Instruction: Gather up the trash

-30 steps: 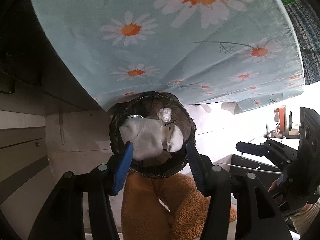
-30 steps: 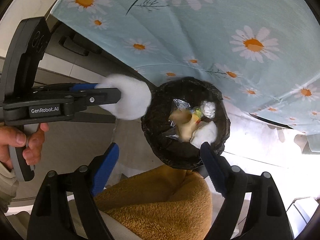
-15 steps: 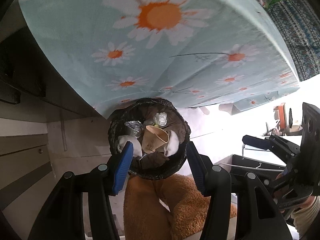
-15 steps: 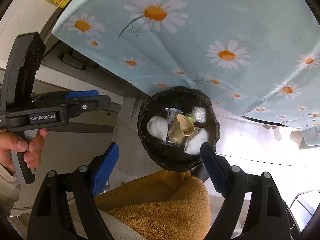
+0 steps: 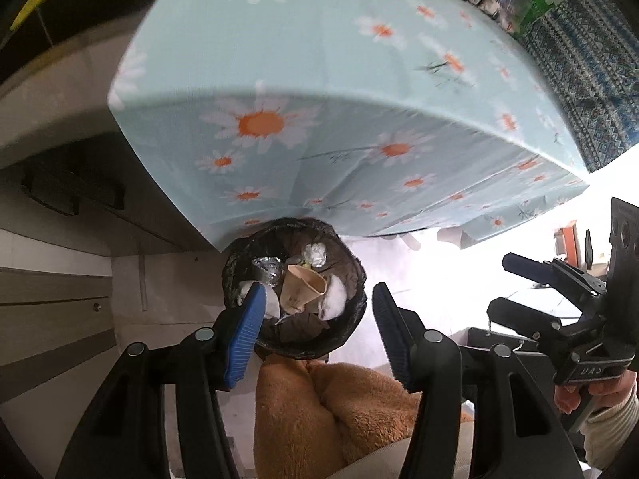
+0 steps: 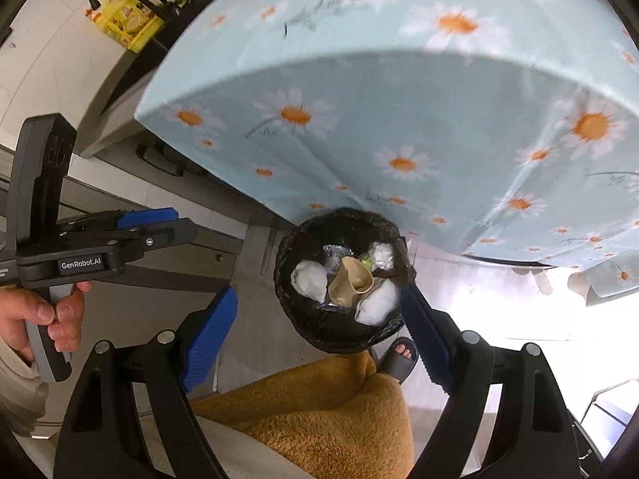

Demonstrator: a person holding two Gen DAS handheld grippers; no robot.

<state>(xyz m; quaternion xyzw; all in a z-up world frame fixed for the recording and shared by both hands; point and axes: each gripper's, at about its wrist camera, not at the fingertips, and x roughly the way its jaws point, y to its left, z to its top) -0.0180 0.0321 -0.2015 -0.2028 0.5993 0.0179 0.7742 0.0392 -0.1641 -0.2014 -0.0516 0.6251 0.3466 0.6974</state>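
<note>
A black-lined trash bin stands on the floor under the table edge; it also shows in the right wrist view. It holds white tissue wads, a crumpled brown paper cup and foil scraps. My left gripper is open and empty, well above the bin. My right gripper is open and empty, also above the bin. Each gripper shows in the other's view, the left and the right.
A table with a light blue daisy cloth overhangs the bin. My legs in orange fleece and a sandalled foot are below. Grey cabinets stand at the left. A yellow package sits on a counter.
The left gripper has let go of a white tissue wad, which now lies in the bin. Both grippers have risen, so the bin looks smaller and the table top shows.
</note>
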